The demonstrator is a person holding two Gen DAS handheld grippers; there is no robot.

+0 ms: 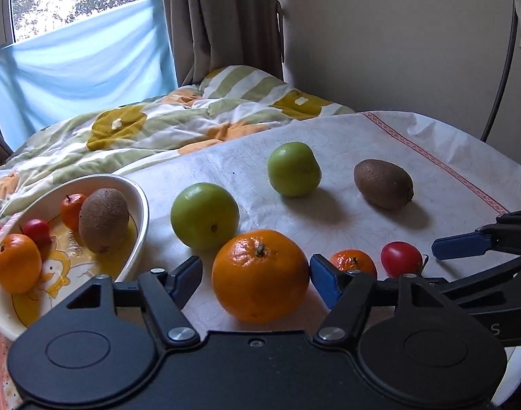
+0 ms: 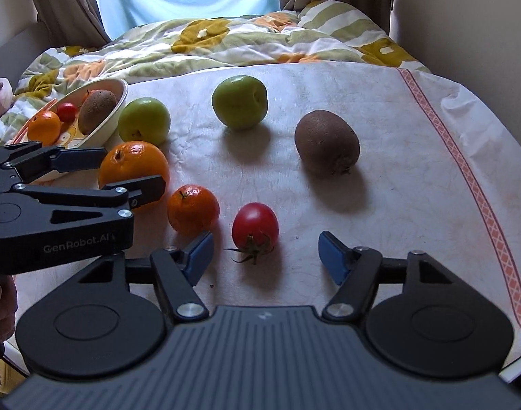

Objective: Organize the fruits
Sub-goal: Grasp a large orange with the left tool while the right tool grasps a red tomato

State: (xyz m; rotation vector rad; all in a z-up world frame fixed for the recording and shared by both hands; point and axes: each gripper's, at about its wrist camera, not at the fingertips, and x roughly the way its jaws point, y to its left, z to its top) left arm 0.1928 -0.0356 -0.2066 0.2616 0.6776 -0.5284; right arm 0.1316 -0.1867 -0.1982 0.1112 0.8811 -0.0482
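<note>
On the white cloth lie a large orange (image 1: 259, 275), a small mandarin (image 1: 353, 262), a red tomato (image 1: 400, 258), two green apples (image 1: 204, 216) (image 1: 293, 168) and a kiwi (image 1: 383, 183). My left gripper (image 1: 256, 275) is open, its pads either side of the large orange; it also shows in the right wrist view (image 2: 130, 171). My right gripper (image 2: 265, 256) is open, with the tomato (image 2: 255, 226) between and just ahead of its fingers. A white bowl (image 1: 141, 212) at the left holds a kiwi, two oranges and a tomato.
The cloth-covered table (image 2: 414, 205) ends at the right with a red patterned border. A bed with a flowered quilt (image 2: 226, 41) lies behind the table. Curtains and a blue sheet over the window stand at the back.
</note>
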